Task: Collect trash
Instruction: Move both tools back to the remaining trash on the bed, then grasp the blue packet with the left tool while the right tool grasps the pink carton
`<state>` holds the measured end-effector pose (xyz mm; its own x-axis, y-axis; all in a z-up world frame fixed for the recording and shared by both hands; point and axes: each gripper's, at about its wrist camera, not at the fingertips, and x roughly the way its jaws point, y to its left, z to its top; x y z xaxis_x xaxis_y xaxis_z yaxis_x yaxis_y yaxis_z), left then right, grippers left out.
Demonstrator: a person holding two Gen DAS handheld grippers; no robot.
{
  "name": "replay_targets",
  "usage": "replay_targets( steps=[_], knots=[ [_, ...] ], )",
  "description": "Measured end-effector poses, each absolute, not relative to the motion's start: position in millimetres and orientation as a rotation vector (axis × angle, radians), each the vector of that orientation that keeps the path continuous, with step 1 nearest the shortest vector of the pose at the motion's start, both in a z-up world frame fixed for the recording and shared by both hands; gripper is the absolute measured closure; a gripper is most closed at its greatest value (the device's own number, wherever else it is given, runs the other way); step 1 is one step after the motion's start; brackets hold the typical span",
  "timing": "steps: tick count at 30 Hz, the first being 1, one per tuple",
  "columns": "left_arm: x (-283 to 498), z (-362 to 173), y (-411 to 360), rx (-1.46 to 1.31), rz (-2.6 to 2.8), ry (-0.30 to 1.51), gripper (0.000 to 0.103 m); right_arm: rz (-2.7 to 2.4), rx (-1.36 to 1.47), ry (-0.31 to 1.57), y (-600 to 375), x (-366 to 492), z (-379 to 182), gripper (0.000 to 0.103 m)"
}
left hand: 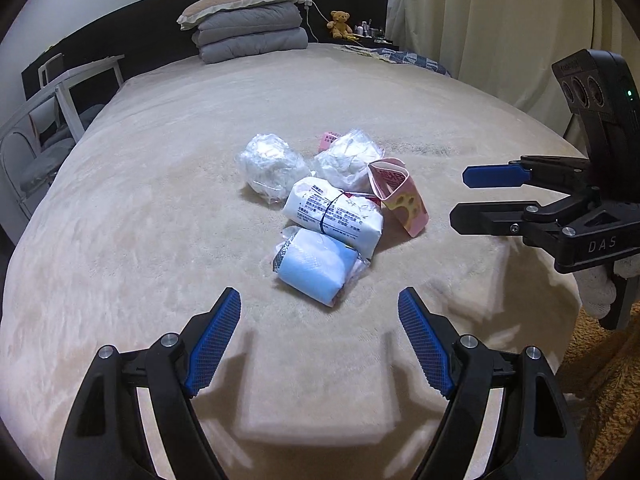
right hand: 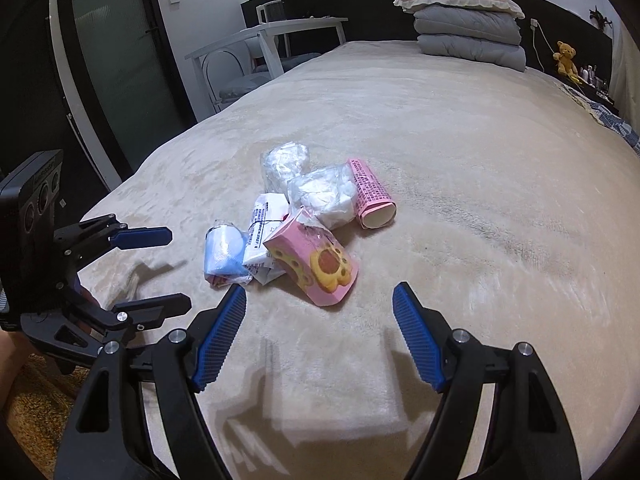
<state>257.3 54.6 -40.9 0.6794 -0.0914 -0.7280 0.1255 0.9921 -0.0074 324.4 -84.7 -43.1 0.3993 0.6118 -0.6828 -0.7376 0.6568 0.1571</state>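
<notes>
A heap of trash lies in the middle of the beige bed (left hand: 160,200). It holds a blue-and-white wrapped pack (left hand: 316,266), a white printed packet (left hand: 334,214), two crumpled clear plastic bags (left hand: 270,166) and a pink carton with a paw print (right hand: 316,270). A pink rolled paper (right hand: 372,194) lies behind the heap. My left gripper (left hand: 320,304) hovers open just in front of the blue pack, with nothing between its fingers. My right gripper (right hand: 320,300) stands open in front of the pink carton (left hand: 400,198), also empty. Each gripper shows in the other's view: right gripper (left hand: 460,196), left gripper (right hand: 176,268).
Folded grey quilts with a pillow (left hand: 248,28) sit at the headboard, and a teddy bear (left hand: 340,22) stands beside them. A white chair (right hand: 264,48) stands along the bed's left side. Curtains (left hand: 500,20) hang at the right. A brown rug (left hand: 600,380) covers the floor by the bed's corner.
</notes>
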Motion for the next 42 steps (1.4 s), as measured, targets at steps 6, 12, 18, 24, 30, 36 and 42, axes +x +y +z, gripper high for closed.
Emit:
replay_targets(
  steps=[6, 12, 18, 24, 30, 36, 42],
  knots=[
    [275, -49, 58, 0.075, -0.131, 0.818, 0.024, 0.882, -0.197, 0.770, -74, 336, -48, 0.030],
    [290, -56, 58, 0.082, -0.150, 0.827, 0.024, 0.888, -0.225, 0.769, -65, 346, -56, 0.031],
    [296, -59, 54, 0.109, -0.175, 0.828, 0.039, 0.903, -0.244, 0.773, -59, 353, -62, 0.033],
    [298, -62, 48, 0.133, -0.189, 0.826, 0.055, 0.932, -0.269, 0.772, -50, 354, -64, 0.051],
    [295, -61, 48, 0.146, -0.182, 0.823, 0.056, 0.913, -0.309, 0.754, -48, 349, -65, 0.059],
    [282, -55, 52, 0.130, -0.162, 0.806, 0.056, 0.912, -0.285, 0.737, -56, 342, -58, 0.062],
    [269, -44, 57, 0.101, -0.133, 0.785, 0.056, 0.910, -0.261, 0.724, -66, 328, -51, 0.063]
  ],
)
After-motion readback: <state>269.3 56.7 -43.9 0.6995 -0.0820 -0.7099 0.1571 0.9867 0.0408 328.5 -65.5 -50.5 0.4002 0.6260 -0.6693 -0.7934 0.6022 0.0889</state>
